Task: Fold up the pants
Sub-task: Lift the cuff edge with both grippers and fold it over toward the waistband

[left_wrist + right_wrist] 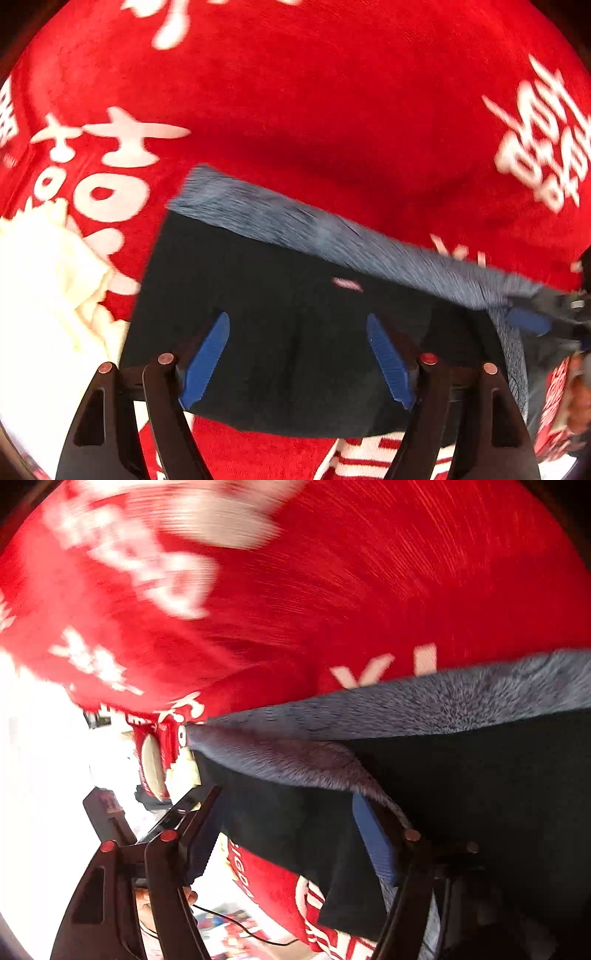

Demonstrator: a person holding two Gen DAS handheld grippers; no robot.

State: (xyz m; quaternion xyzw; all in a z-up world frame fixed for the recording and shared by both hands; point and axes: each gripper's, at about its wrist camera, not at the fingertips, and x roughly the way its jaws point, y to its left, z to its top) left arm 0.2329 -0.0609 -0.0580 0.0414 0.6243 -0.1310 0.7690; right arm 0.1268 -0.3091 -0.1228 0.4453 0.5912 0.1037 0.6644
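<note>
The dark navy pants (280,317) with a grey fleece lining (332,236) lie folded on the red blanket. My left gripper (297,354) is open, its blue pads (207,358) spread wide just above the dark cloth and holding nothing. My right gripper shows at the right edge of the left wrist view (535,317), at the lined corner. In the blurred right wrist view the pants (461,794) fill the right side, the fleece edge (424,705) turned over. My right gripper (288,834) stands open, with cloth draped over its right pad (373,838).
A red blanket (314,110) with white characters covers the surface. A cream-white cloth (40,280) lies at the left of the pants. In the right wrist view, the blanket's edge (266,882), a black cable (251,930) and bright floor show below.
</note>
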